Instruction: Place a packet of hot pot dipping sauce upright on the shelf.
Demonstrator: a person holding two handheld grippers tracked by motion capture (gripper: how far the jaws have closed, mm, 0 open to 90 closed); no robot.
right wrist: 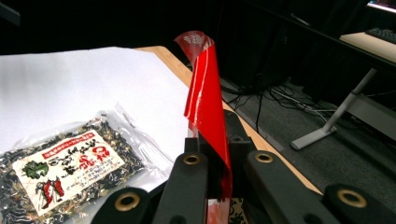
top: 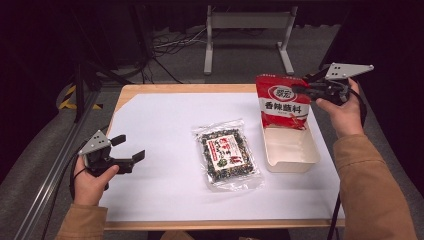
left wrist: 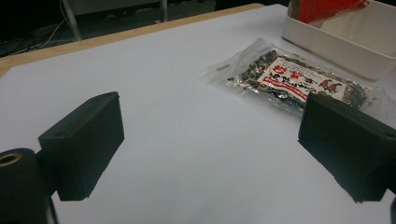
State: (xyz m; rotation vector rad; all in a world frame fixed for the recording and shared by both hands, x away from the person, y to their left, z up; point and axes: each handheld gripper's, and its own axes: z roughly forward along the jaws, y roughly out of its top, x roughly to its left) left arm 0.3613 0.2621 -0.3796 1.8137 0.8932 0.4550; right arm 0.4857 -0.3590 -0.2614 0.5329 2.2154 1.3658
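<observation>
Black jaws of the right gripper [top: 306, 86] are clamped on the upper edge of the red pouch [top: 282, 101], which hangs upright with its lower end inside the white tray [top: 291, 157]. Left gripper [top: 129, 148] rests near the table's [top: 165, 90] left edge, jaws wide apart and holding nothing. Clear packet [top: 228, 153] lies flat just left of the tray.

Left gripper [top: 131, 148] fingers spread wide, right gripper [top: 300, 86] clamped.

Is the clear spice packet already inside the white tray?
No: the clear spice packet lies flat on the white sheet, beside the white tray.
</observation>
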